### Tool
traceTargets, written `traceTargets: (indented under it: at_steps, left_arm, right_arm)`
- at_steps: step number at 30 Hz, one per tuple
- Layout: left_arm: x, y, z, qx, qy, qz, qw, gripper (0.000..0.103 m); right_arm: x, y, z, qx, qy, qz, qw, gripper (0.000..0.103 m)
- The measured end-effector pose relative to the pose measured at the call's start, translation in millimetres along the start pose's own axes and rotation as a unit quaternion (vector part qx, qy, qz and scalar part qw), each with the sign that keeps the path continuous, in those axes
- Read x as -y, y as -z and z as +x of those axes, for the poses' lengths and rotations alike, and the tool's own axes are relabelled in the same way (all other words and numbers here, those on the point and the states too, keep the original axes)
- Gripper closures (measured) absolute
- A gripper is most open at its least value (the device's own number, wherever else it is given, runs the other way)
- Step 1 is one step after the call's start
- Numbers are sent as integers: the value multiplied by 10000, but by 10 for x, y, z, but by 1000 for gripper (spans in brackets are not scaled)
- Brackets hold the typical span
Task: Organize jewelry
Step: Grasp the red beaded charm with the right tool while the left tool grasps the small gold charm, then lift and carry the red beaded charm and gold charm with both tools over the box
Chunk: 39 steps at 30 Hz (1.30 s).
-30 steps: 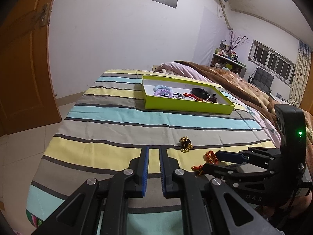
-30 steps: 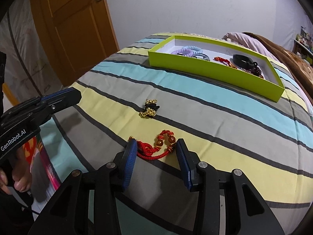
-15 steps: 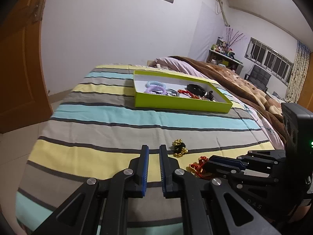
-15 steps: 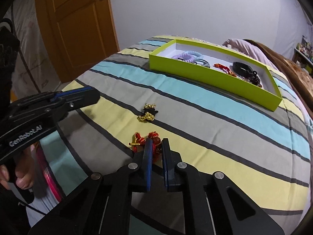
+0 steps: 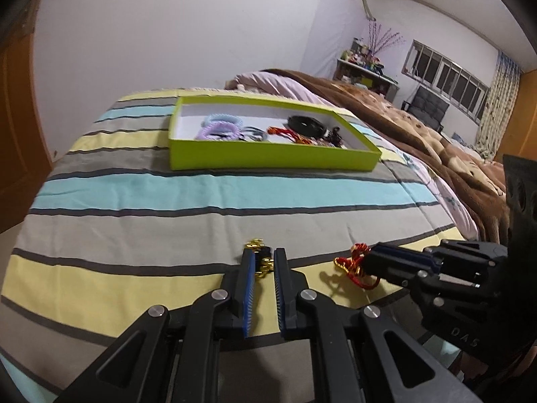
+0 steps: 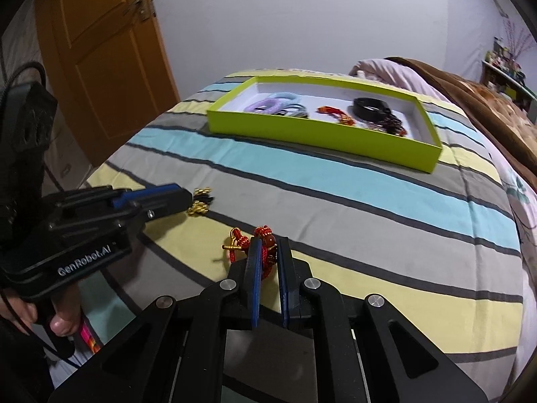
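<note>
A red cord bracelet with brown beads (image 6: pixel 265 235) is pinched in my right gripper (image 6: pixel 269 247), which is shut on it just above the striped bedsheet (image 6: pixel 335 201). From the left wrist view, the same red bracelet (image 5: pixel 352 263) hangs at the tip of the right gripper (image 5: pixel 374 255). A gold-and-black bracelet (image 5: pixel 260 262) lies on the sheet between the fingers of my left gripper (image 5: pixel 264 260). Its jaws are opening and the pads do not press on it. A lime-green box (image 5: pixel 268 159) further back holds hair ties, a red bracelet and a black bangle.
A brown blanket (image 5: pixel 419 141) and pink bedding cover the bed's right side. A wooden door (image 6: pixel 100 50) stands to the left, beyond the bed's edge. A hand (image 6: pixel 60 322) holds the left gripper's handle. Bare striped sheet lies between the grippers and the green box (image 6: pixel 319 137).
My right gripper closed on the red bracelet and raised it slightly. The left gripper moved forward until the gold-and-black bracelet sat between its fingers, and its jaws widened a little.
</note>
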<state>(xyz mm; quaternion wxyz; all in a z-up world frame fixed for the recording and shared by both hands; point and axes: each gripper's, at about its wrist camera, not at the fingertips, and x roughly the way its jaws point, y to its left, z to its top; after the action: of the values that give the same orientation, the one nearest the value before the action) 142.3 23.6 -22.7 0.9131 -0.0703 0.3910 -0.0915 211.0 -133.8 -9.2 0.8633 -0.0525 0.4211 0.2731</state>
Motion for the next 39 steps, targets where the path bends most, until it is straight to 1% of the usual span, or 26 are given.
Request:
traceTargets:
  at_steps: [2,4,7,10,14,15,16,17,22,26,32,39]
  left_arm:
    - [30,-12,57,-64,-3,8,10000,79]
    - [59,-24,104,-108,-94,8,9999,76]
    - [50,-41,167,-206,-274,-50,9994,76]
    - [49,-68,211,-240,-348,-71,9991,76]
    - [108,-85,245,-262,-550,92,9981,77]
    - [125,-85,248,-264,-635,145,9975,78]
    - [125,-85,249,-263,-691,162,9971,85]
    - [127,-89,242,-252,-707,171,9970,85]
    - [112,-102,172,-167,-641,126,9977,86]
    - [125,-164,47,9,-478,105,9988,86]
    - [133,-353,-82,253,-384,157,9988,86]
    - [89,-646,-112,478,-459,284,9974,86]
  right_arm:
    - [53,4,-12,5,24,57,10000,94]
    - [96,13,-27,13,32,107,9999,94]
    - [153,17,-48,33,41,158,9999,94]
    - [185,17,-60,57,35,191,9998,94]
    - [223,19,-87,99,24,240,9997,94]
    - [230,19,-99,116,26,247,9996,94]
    - [236,20,-108,129,29,253,9996,94]
    - [244,16,-120,144,31,263,9995,94]
    - [281,-23,-195,253,55,284,9993,94]
    - [308,-83,-237,330,58,301,9990,94]
    - [357,-218,-281,457,78,291,9985,94]
    - [451,-453,-287,611,150,294,9976,94]
